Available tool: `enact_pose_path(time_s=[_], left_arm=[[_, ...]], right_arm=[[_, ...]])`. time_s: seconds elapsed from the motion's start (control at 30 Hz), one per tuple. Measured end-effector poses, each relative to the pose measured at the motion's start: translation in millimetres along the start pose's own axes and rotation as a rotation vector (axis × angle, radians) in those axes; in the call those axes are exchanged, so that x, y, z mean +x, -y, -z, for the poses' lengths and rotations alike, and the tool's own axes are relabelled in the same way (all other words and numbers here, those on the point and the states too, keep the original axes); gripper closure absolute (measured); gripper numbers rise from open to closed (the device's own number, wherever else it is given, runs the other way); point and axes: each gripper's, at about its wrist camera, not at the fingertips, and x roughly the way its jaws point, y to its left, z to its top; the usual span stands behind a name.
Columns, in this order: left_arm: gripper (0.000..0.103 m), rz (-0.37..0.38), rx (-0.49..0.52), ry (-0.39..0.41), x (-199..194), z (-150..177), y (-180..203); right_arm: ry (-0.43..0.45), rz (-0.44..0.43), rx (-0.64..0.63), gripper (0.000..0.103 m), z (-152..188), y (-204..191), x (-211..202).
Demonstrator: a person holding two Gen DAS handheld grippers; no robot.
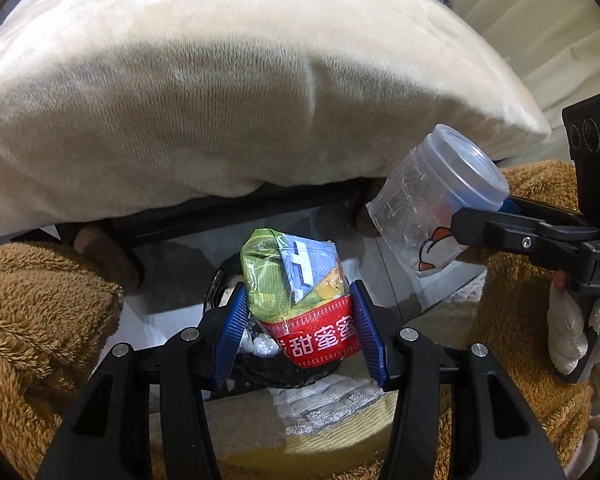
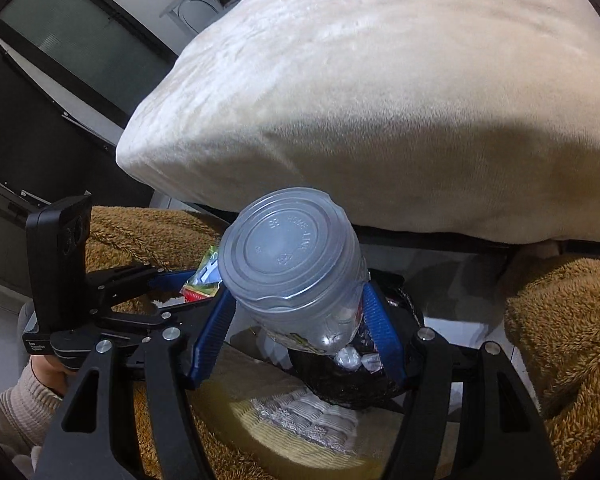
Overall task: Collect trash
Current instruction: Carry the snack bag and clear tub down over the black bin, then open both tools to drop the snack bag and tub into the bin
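My left gripper (image 1: 298, 292) is shut on a crumpled snack packet (image 1: 284, 276), green and blue with a red band of white characters. It hangs just above a black bin bag (image 1: 284, 372). My right gripper (image 2: 300, 294) is shut on a clear plastic cup (image 2: 288, 248) with a grey lid, tilted lid-first toward the camera. The cup hangs above the same black bag (image 2: 348, 384), where crumpled white tissue (image 2: 352, 358) lies. In the left wrist view the cup (image 1: 432, 196) hangs at the right. In the right wrist view the packet (image 2: 204, 280) shows at the left.
A big cream cushion (image 1: 240, 80) overhangs the far side. Brown fleece blanket (image 1: 32, 320) lies to both sides of the bag. A white lace cloth (image 1: 328, 404) on a yellow mat lies near me. A gloved hand (image 1: 568, 332) holds the right gripper. Dark glass panels (image 2: 40, 120) stand at the far left.
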Motion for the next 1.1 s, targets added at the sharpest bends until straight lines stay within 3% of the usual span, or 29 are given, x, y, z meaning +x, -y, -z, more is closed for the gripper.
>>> enact_pose_path(time_s=[0.53, 0.93, 1.1], left_arm=[[0.053, -0.008, -0.019, -0.229, 49.9, 2.7, -7.5], [0.052, 0.004, -0.032, -0.3, 59.6, 6.4, -10.0], [0.048, 0.0, -0.025, -0.316, 62.9, 6.9, -7.6]], right_arm=[[-0.265, 0.059, 0.109, 0.038, 5.8, 24.9, 56.2], [-0.344, 0.066, 0.128, 0.038, 11.0, 34.1, 72.6], [-0.353, 0.049, 0.141, 0.036, 12.1, 34.4, 71.8]])
